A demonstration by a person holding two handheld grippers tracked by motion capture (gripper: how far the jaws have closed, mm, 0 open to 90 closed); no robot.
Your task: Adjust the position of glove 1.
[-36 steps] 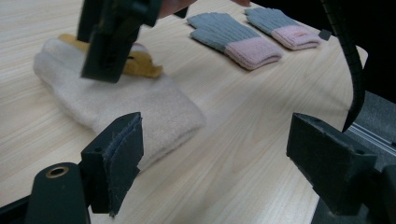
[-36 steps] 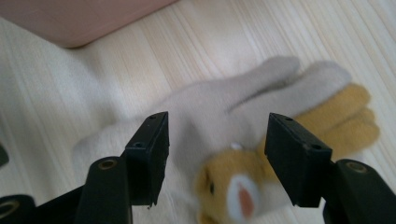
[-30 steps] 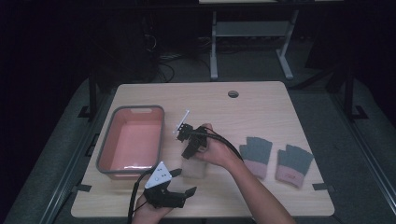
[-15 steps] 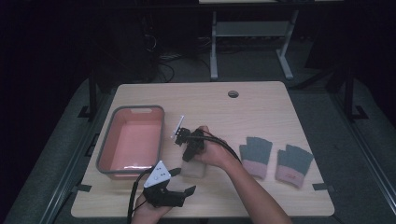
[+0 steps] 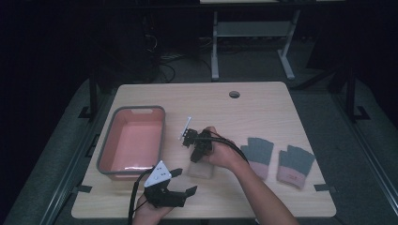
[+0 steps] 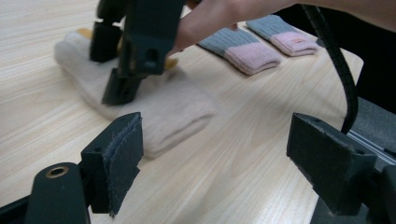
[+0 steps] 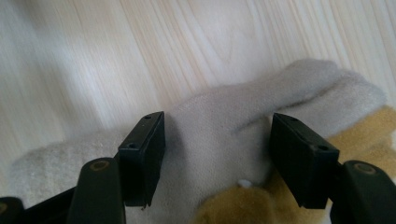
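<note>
A beige fleece mitten with a tan patch lies flat on the table near the front middle. My right gripper points down onto it. In the right gripper view its jaws stand open, one on each side of a raised fold of the beige mitten, the tan patch just below. My left gripper rests at the table's front edge, open and holding nothing. Between its jaws I see the mitten a short way off, with the right gripper on top.
A pink tub with a grey rim stands at the left, nothing inside. Two grey gloves with pink cuffs lie side by side at the right. The table has a cable hole at the back.
My right gripper has come down and slightly toward the person, onto the beige mitten. The left gripper has stayed where it was.
</note>
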